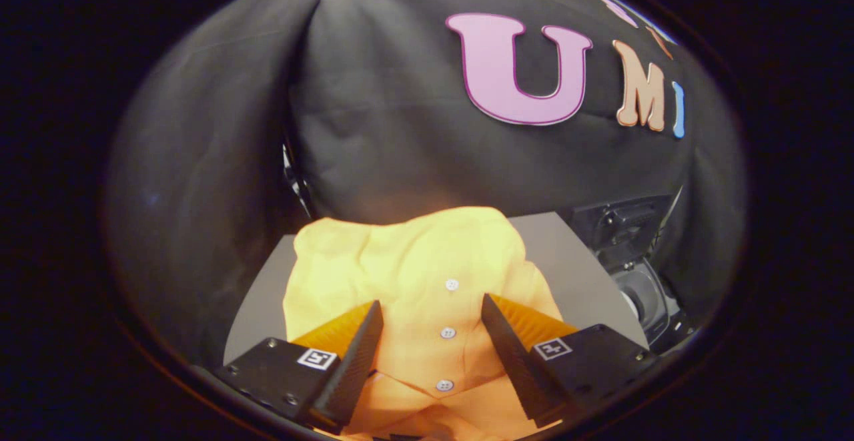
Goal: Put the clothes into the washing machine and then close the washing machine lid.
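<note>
- Grey tabletop [267, 294] against black cloth; washing machine [634, 254] beyond, to my right
- My gripper [432, 331] gapes wide, holding nothing
- Crumpled orange buttoned cotton shirt [400, 261] looks soft, light; I'd pinch its button placket

The camera rides on the tongs [432, 314], looking forward and down, close over the shirt [413, 281] on the surface [574, 261]

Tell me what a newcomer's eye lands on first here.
The bright orange shirt, buttoned and crumpled on the grey table, lies between and just ahead of the open gripper fingers. Next comes the dark washing machine, beyond the fingers at the table's far right corner.
</note>
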`<state>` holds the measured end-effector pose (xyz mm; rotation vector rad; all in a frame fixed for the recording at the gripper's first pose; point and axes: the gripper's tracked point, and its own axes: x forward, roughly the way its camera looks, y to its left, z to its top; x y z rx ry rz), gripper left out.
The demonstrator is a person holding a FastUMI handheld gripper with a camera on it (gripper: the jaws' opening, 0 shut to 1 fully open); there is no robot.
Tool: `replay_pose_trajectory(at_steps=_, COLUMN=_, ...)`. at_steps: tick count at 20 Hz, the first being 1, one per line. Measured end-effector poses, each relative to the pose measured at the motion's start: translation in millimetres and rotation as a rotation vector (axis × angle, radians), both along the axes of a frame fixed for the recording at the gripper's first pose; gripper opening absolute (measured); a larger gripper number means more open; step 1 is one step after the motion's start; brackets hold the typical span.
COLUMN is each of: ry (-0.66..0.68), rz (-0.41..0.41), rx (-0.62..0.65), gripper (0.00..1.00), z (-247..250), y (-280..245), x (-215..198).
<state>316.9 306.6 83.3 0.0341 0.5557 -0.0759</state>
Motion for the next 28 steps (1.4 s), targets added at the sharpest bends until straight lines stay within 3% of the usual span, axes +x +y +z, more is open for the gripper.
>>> replay_pose_trajectory(at_steps=2, ry=0.011, rz=-0.074, rx=-0.02, gripper=0.74, z=-1, y=-15, x=-1)
replay_pose_trajectory(at_steps=4, ry=0.03, rz=-0.039, rx=-0.051, gripper=0.56, z=-5, y=-17, x=-2)
replay_pose_trajectory(at_steps=8, ry=0.004, rz=0.004, rx=-0.14, gripper=0.49, z=-2, y=-27, x=-21)
replay_pose_trajectory(at_steps=10, ry=-0.022, rz=-0.002, rx=-0.14, gripper=0.3, z=2, y=-30, x=-32)
replay_pose_trajectory(at_steps=11, ry=-0.018, rz=-0.012, rx=-0.144, gripper=0.09, z=-1, y=-37, x=-39)
replay_pose_trajectory(at_steps=13, ry=-0.05, rz=-0.037, rx=-0.139, gripper=0.05, z=6, y=-48, x=-52)
replay_pose_trajectory(at_steps=17, ry=-0.254, rz=-0.075, rx=-0.139, gripper=0.02, z=62, y=-75, x=-67)
replay_pose_trajectory(at_steps=20, ry=-0.347, rz=-0.156, rx=-0.145, gripper=0.02, z=93, y=-118, x=-85)
replay_pose_trajectory(at_steps=25, ry=-0.293, rz=-0.3, rx=-0.467, gripper=0.02, z=126, y=-209, x=-117)
replay_pose_trajectory(at_steps=28, ry=-0.362, rz=-0.329, rx=-0.462, gripper=0.03, z=155, y=-240, x=-120)
